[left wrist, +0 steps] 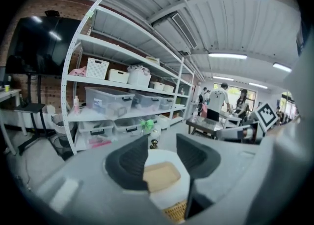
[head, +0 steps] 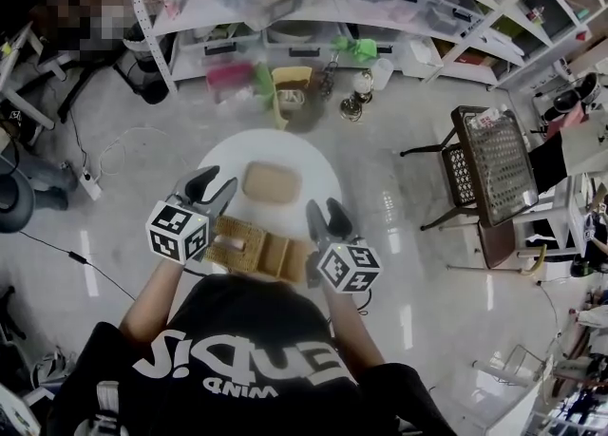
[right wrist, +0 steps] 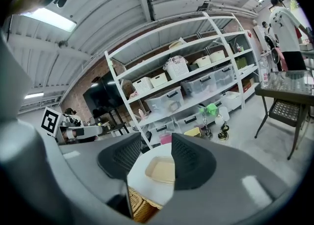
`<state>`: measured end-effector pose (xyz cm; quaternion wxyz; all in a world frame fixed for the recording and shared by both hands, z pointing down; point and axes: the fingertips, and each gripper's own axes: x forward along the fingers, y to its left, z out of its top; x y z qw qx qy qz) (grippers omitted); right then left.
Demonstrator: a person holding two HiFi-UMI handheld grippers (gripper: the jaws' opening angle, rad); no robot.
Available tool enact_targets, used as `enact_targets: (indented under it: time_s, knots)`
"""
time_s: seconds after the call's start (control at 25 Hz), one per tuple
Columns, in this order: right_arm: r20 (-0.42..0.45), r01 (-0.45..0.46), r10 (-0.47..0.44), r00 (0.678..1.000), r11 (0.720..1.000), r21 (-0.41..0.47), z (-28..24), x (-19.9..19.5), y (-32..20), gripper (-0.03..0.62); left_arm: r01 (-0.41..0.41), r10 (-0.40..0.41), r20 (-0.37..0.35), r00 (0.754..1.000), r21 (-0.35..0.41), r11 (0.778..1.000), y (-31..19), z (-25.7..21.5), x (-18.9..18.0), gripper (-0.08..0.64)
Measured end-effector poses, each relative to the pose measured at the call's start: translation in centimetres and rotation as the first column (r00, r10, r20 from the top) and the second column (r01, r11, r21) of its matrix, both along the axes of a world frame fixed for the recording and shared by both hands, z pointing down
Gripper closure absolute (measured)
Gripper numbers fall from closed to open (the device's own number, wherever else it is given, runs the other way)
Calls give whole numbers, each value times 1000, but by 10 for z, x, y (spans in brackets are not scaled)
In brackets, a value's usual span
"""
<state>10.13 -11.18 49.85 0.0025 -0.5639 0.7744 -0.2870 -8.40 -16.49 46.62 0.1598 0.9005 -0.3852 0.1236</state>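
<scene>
Wicker basket [head: 237, 244], pale and woven, sits at the near edge of a round white table [head: 318, 173], lower centre of the head view, not yet gripped. The left gripper [head: 211, 189] hovers by its left end and the right gripper [head: 326, 218] by its right end, both with jaws apart and nothing between them. A tan tray [head: 270, 182] lies mid-table beyond, with nothing in between. Shelving [head: 285, 40] with plastic bins fills the top of the frame, and a mesh chair [head: 494, 163] stands at the right.

Left gripper [head: 211, 188] hovering, jaws apart, over wicker basket's [head: 255, 250] left end | right gripper [head: 327, 218] hanging at its right end | tan tray [head: 270, 181] lying beyond on round white table [head: 315, 166]
</scene>
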Motion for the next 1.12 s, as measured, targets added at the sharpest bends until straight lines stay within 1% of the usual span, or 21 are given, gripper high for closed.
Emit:
enact_targets:
  time_s: [0.2, 0.36, 0.52, 0.64, 0.76, 0.92, 1.12]
  knots:
    - [11, -11, 12, 1000, 999, -44, 18, 6, -23, 411, -1, 2, 9, 1000, -57, 998, -26, 18, 1, 379]
    - [17, 7, -5, 1000, 994, -111, 48, 7, -34, 410, -3, 5, 25, 1000, -103, 995, -39, 42, 4, 379]
    - [38, 65, -59, 998, 977, -201, 87, 1, -41, 403, -8, 14, 38, 999, -148, 989, -49, 67, 11, 377]
    - [62, 84, -70, 996, 961, -265, 116, 1, -45, 400, -18, 28, 53, 998, -185, 983, -54, 90, 17, 377]
    - [80, 92, -70, 994, 945, -315, 139, 0, -54, 399, -13, 27, 54, 998, -246, 969, -63, 115, 20, 371]
    - [84, 96, -70, 994, 930, -354, 166, 2, -69, 397, 8, 2, 29, 1000, -337, 941, -76, 150, 20, 357]
    - [89, 99, -68, 994, 909, -405, 192, 0, -87, 393, 9, 15, 54, 998, -427, 904, -87, 186, 22, 353]
